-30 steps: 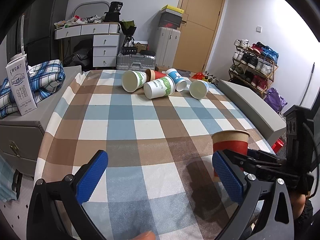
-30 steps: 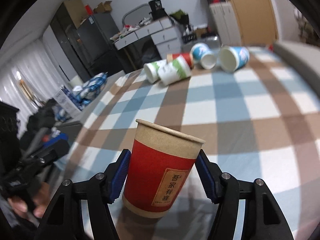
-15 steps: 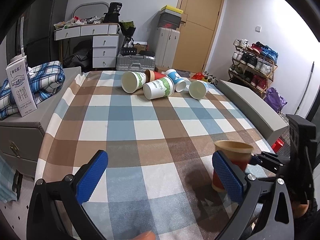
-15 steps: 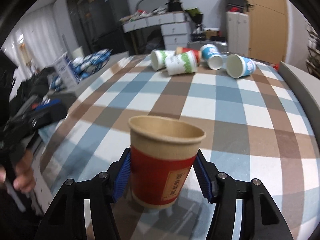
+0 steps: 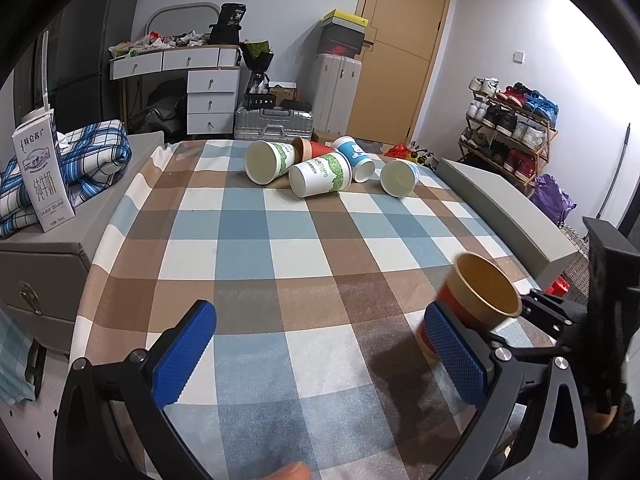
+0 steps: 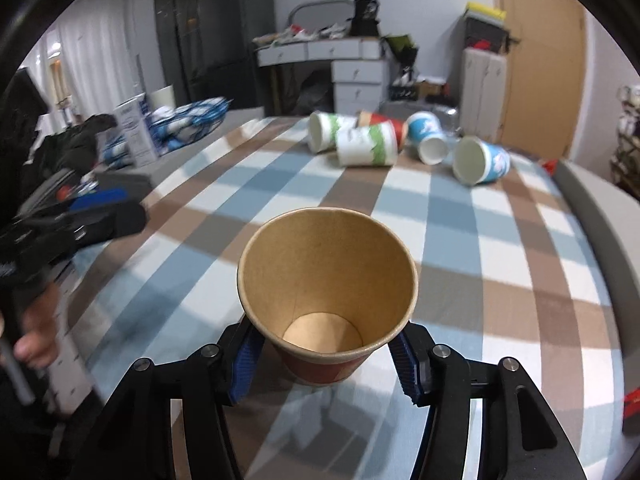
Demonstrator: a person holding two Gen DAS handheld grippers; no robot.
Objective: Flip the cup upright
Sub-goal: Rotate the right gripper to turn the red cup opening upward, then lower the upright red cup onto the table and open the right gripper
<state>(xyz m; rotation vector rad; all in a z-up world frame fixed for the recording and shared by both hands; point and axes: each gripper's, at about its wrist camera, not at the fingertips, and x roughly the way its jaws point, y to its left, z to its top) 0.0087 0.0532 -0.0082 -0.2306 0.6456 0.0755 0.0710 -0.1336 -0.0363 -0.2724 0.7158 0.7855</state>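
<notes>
Setting the red cup [image 6: 326,300] upright on the checked tablecloth [image 5: 280,256], near the front right edge.
Right tongs [image 6: 326,364] are gripping its lower body; left tongs [image 5: 320,360] are hanging open, empty. Cup is leaning: releasing now risks tipping it over the edge.

Six paper cups in all. One red cup [image 6: 326,308] sits mouth-up between the blue pads of the right claw [image 6: 326,364]. Five more lie on their sides, well ahead of that claw at the far end of the checked surface [image 5: 256,256]: two green-and-white cups [image 5: 320,174], two blue-and-white cups [image 5: 400,178], and one red cup with a brown lining [image 5: 310,148], which is mostly hidden behind the others, so its colour is a fair guess. Two claws are in view; the left claw [image 5: 316,356] has two blue pads. One milk carton [image 5: 42,176] stands far to the left of the left claw.
</notes>
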